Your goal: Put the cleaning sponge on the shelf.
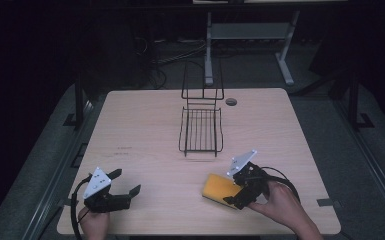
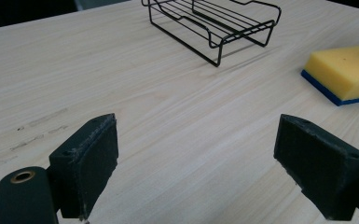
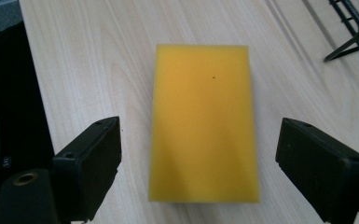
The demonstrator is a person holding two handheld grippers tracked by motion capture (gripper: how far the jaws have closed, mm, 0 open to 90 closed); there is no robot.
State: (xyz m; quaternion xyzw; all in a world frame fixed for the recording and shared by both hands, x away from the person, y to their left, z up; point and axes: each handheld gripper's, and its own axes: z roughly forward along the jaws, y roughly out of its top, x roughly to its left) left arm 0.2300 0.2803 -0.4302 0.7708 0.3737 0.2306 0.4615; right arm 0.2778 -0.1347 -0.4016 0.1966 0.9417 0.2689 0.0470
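Observation:
A yellow sponge point(image 1: 219, 189) with a blue underside lies flat on the light wood table point(image 1: 145, 130), near the front right. My right gripper point(image 1: 235, 186) is open and tilted down over the sponge's right end. In the right gripper view the sponge point(image 3: 204, 122) sits between the two spread jaws, apart from both. My left gripper point(image 1: 126, 182) stands open at the front left with nothing between its jaws. The left gripper view has the sponge point(image 2: 345, 71) far to the right and the bare table point(image 2: 168, 121) ahead.
A black wire rack point(image 1: 201, 117) stands at the middle of the table, its upright back toward the far edge; it also appears as the rack point(image 2: 214, 25) and the rack's corner point(image 3: 352, 28). A round grommet point(image 1: 231, 101) sits near the far edge.

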